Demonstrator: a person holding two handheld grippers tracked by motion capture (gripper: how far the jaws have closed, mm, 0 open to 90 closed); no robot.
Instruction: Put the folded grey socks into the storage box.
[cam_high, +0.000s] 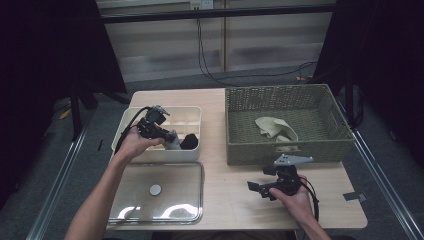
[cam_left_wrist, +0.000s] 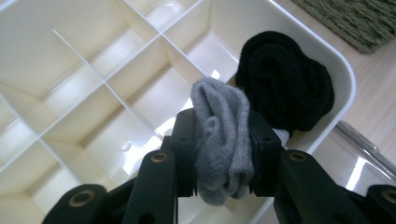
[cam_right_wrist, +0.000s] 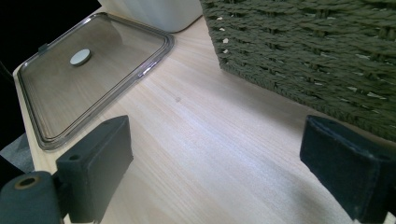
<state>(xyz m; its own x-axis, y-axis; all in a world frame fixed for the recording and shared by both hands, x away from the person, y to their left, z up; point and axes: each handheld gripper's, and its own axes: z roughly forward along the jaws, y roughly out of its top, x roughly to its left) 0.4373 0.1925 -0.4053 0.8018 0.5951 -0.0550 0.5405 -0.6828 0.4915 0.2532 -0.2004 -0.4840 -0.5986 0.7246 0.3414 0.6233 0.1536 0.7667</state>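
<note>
Nearest the high camera lies a clear rectangular plastic lid (cam_high: 157, 192) with a round grey knob, flat on the pale wooden table (cam_high: 230, 195), just in front of the cream plastic divided box (cam_high: 127, 122). Over that box's near right part the left gripper (cam_high: 170, 137) clenches a rolled grey sock (cam_high: 174, 144), with a rolled black sock (cam_high: 189, 141) already in the box's near right corner. To the right of the box stands an olive woven basket (cam_high: 240, 100) with a beige cloth (cam_high: 275, 127) inside; the right gripper (cam_high: 260, 189) rests by the table in front of the basket, its jaws apart and holding nothing.

From the left gripper view, the grey sock (cam_left_wrist: 222, 140) is pinched upright between the jaws of the left gripper (cam_left_wrist: 222, 154), hanging above the cell beside the black sock (cam_left_wrist: 285, 79). Lowering it straight between the thin dividers (cam_left_wrist: 135, 109) seems best — then letting go only once the roll sits below their top edges, so it does not snag or unroll.

From the right gripper view, the wide-open right gripper (cam_right_wrist: 224, 177) looks over bare tabletop (cam_right_wrist: 205, 140) between the lid (cam_right_wrist: 93, 79) and the basket wall (cam_right_wrist: 303, 51) — open room, well apart from the box.
</note>
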